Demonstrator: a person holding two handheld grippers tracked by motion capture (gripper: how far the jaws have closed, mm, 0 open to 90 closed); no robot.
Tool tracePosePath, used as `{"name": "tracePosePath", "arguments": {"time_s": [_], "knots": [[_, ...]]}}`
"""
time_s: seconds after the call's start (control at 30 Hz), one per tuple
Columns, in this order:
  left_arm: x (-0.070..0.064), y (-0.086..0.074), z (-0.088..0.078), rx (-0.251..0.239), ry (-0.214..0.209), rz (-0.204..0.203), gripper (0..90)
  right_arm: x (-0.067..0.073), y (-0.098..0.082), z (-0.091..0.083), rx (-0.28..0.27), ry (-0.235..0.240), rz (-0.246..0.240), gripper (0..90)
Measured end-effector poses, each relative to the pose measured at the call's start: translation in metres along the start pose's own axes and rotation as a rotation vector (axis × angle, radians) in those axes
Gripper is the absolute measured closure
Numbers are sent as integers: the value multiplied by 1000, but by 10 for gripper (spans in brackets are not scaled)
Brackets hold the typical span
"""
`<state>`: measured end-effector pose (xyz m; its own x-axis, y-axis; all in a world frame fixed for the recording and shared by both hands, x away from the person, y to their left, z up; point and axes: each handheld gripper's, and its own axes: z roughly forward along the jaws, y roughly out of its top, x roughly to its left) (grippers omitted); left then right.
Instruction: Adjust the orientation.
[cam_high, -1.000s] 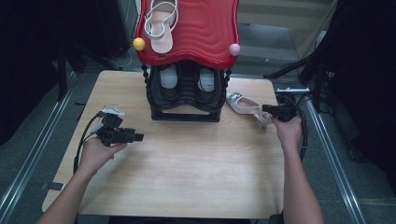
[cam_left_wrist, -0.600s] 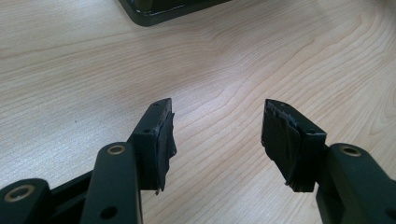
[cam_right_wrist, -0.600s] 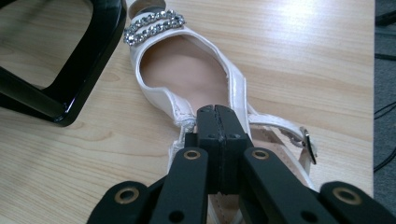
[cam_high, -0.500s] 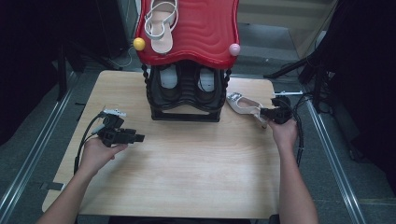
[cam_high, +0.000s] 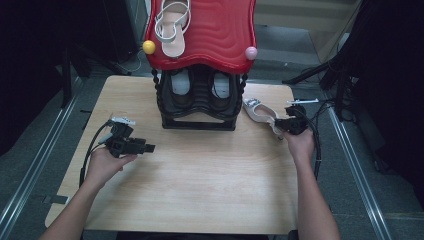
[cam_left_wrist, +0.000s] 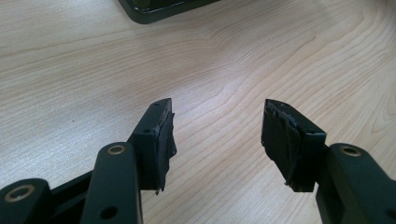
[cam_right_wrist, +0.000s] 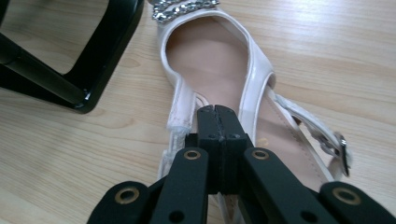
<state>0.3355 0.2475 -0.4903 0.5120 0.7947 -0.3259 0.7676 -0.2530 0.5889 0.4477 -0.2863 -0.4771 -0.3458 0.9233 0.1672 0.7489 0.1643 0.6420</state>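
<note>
sandal (cam_right_wrist: 219, 60): pale, strappy, near the table's (cam_high: 200, 190) right edge beside the black rack (cam_high: 197, 107) | right gripper (cam_right_wrist: 218, 114): jaws pressed together over its heel end, grasp unclear | likely light, glossy, floppy straps; grip rear strap or sole edge | left gripper (cam_left_wrist: 217, 135): wide open, empty

Even overhead light brightens the desk (cam_high: 200, 180); surroundings beyond the desk fall dark, faint glare sheens its wood, both close views sharp.
</note>
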Motion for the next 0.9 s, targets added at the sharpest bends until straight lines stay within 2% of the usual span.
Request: {"name": "tracePosePath", "arguments": {"time_s": [0.3,0.5,0.67,0.73,0.77,0.8,0.9], "knots": [[2,0,-1,-2,0,-4,443,16,2,7,16,18,29,900],[1,0,0,-2,2,-3,442,23,-1,10,3,34,62,900],[1,1,-1,-6,-2,-6,442,32,1,14,13,31,80,900],[3,1,-1,-5,0,-8,443,35,0,16,3,23,69,900],[3,0,-1,-5,0,-12,443,37,0,16,7,22,83,900],[3,0,-1,-6,-1,-11,442,39,0,15,19,22,119,900],[3,0,-1,-9,1,-11,442,39,1,15,21,25,132,900]]}}
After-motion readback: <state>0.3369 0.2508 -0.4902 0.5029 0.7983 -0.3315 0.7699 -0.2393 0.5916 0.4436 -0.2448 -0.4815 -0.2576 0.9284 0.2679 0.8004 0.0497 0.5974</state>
